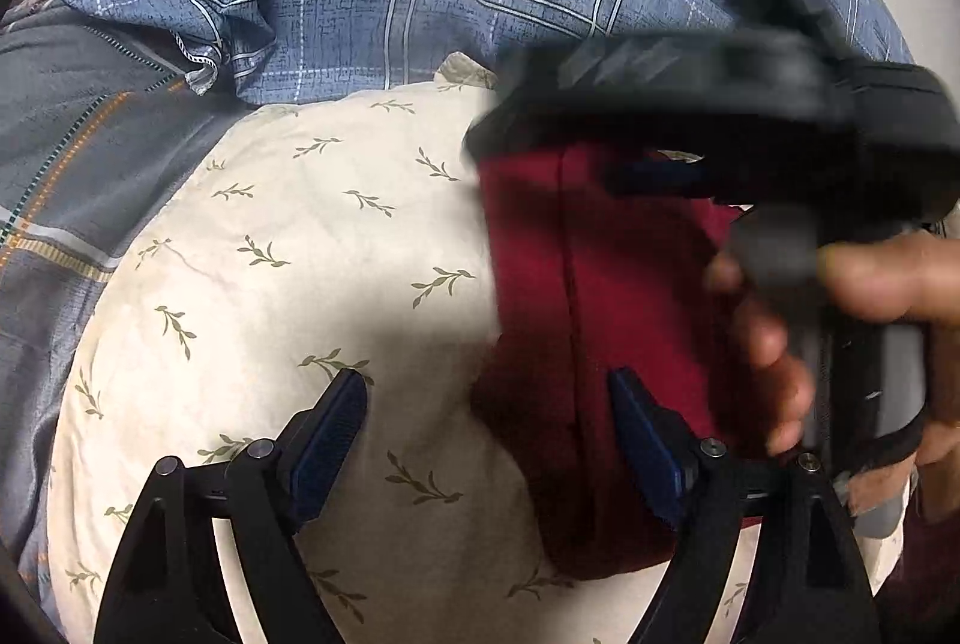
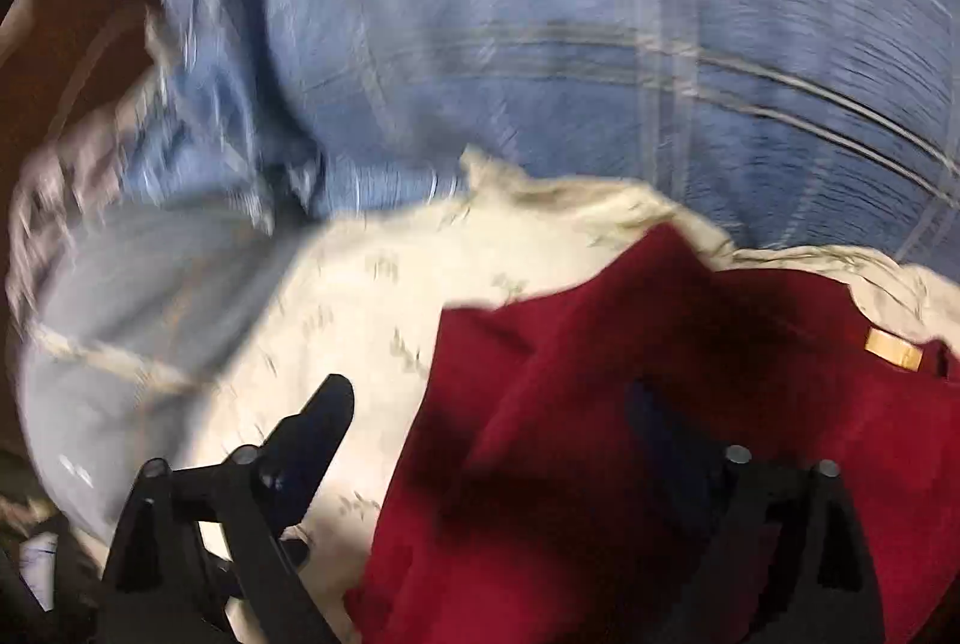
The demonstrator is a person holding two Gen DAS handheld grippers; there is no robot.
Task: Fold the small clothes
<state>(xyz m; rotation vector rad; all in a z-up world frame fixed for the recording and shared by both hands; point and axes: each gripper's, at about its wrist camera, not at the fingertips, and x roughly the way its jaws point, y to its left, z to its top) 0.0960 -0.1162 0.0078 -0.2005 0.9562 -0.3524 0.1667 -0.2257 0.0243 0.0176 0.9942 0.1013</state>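
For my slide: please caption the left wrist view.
Open left gripper above dark red cloth garment on cream leaf-print pillow.

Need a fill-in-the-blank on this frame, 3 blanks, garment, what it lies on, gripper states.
1. The garment being folded is dark ____ in colour.
2. It lies on a cream pillow printed with small green ____.
3. The left gripper and the right gripper both have their jaws ____, clamping nothing.

Missing words: red; leaf sprigs; open
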